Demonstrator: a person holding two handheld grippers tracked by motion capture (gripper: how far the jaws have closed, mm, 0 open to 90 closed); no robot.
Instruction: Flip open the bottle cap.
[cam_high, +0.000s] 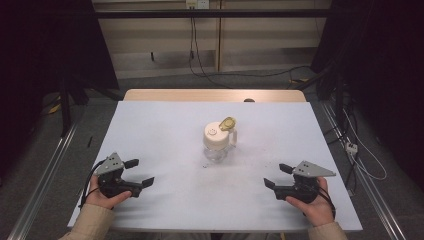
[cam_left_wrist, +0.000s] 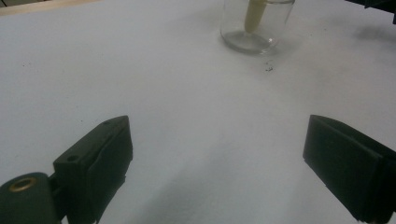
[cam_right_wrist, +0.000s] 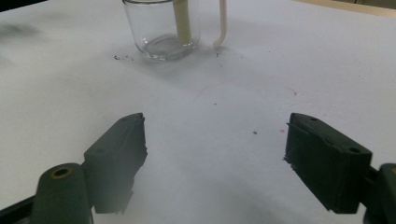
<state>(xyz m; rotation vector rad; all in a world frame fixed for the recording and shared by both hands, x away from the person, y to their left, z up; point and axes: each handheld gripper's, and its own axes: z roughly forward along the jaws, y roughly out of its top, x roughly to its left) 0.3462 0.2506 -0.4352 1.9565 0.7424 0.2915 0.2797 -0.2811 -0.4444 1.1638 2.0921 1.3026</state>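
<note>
A clear glass cup (cam_high: 218, 147) with a cream lid and a flipped-up yellowish spout cap stands upright at the middle of the white table cover (cam_high: 165, 130). Its glass base (cam_left_wrist: 250, 32) is at the top of the left gripper view, and the same cup (cam_right_wrist: 161, 32) with a cream straw inside and a cream handle beside it sits at the top of the right gripper view. My left gripper (cam_high: 141, 173) rests near the front left, jaws wide apart and holding nothing. My right gripper (cam_high: 276, 176) rests near the front right, also open and holding nothing. Both point inward toward the cup.
Small dark specks (cam_right_wrist: 121, 58) lie on the cover beside the cup. The wooden table edge (cam_high: 215, 95) runs along the back. Cables trail across the grey floor (cam_high: 240, 75) behind, and metal rails flank the table on both sides.
</note>
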